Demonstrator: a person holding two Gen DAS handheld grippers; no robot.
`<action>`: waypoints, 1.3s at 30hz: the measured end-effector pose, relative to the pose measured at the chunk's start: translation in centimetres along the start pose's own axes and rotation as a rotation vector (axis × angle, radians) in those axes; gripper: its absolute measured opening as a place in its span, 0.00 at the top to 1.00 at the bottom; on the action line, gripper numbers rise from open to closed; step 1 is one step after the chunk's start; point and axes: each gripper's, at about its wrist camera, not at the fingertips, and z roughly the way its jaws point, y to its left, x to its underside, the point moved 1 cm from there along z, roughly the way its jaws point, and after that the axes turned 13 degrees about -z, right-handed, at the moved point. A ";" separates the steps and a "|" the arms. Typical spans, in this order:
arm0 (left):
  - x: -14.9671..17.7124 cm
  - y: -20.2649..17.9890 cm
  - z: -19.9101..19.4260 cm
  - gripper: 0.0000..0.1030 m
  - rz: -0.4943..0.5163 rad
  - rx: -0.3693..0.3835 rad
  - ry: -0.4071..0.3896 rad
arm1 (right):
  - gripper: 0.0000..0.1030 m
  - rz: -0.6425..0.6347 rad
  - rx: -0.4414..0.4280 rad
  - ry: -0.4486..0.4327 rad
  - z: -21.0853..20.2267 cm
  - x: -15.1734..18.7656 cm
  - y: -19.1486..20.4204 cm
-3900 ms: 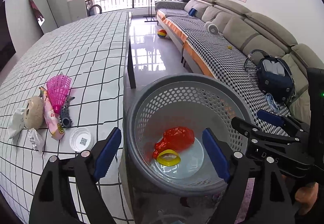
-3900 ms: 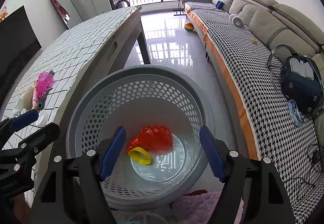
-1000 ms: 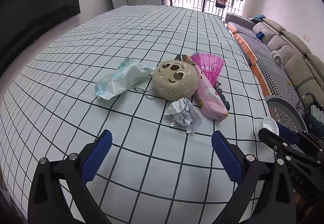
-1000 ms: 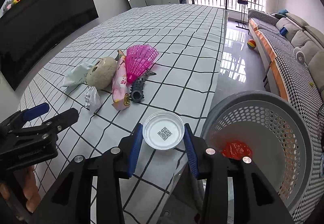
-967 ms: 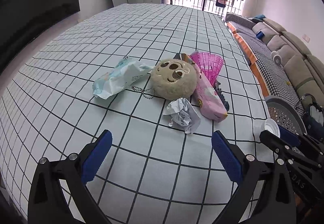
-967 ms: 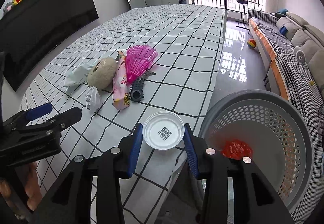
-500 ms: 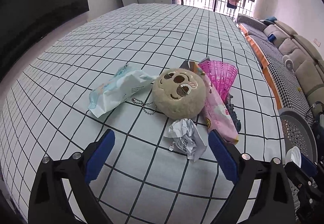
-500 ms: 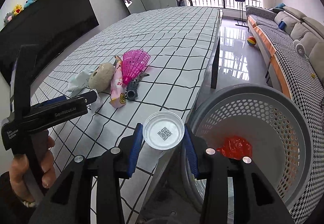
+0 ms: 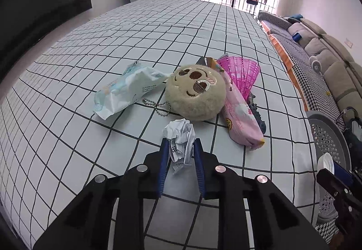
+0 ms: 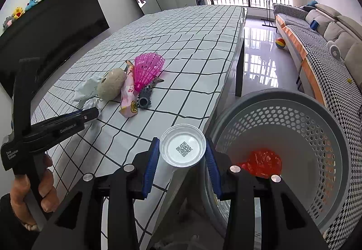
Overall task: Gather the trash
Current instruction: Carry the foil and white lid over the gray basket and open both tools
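My left gripper (image 9: 179,149) is shut on a crumpled white paper ball (image 9: 181,140) on the checked tablecloth (image 9: 113,51). Behind it lie a white-blue wrapper (image 9: 126,89), a tan plush face (image 9: 195,93), a pink snack packet (image 9: 242,119) and a pink mesh cone (image 9: 242,76). My right gripper (image 10: 182,157) is shut on a white plastic lid (image 10: 182,148) with a QR code, held at the table's edge beside the grey perforated basket (image 10: 316,137). A red bag (image 10: 263,163) lies in the basket.
A dark grey ridged toy (image 10: 144,97) lies by the pink packet. A black screen (image 10: 49,33) runs along the left wall. A sofa (image 10: 321,46) stands right of the basket, with a glossy floor aisle (image 10: 258,62) between table and sofa.
My left gripper has moved forward and closed on the paper ball. My right gripper has lifted the lid off the table toward the basket.
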 end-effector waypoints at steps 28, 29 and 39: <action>6.2 -19.6 -3.9 0.78 0.356 0.288 0.026 | 0.62 0.191 0.209 0.035 -5.5 6.8 -13.3; 6.6 -19.9 -3.5 0.78 0.362 0.287 0.040 | 0.62 0.191 0.210 0.042 -5.4 7.1 -13.5; 8.4 -21.5 -1.7 0.71 0.396 0.258 0.085 | 0.61 0.220 0.207 0.070 -4.4 8.4 -15.2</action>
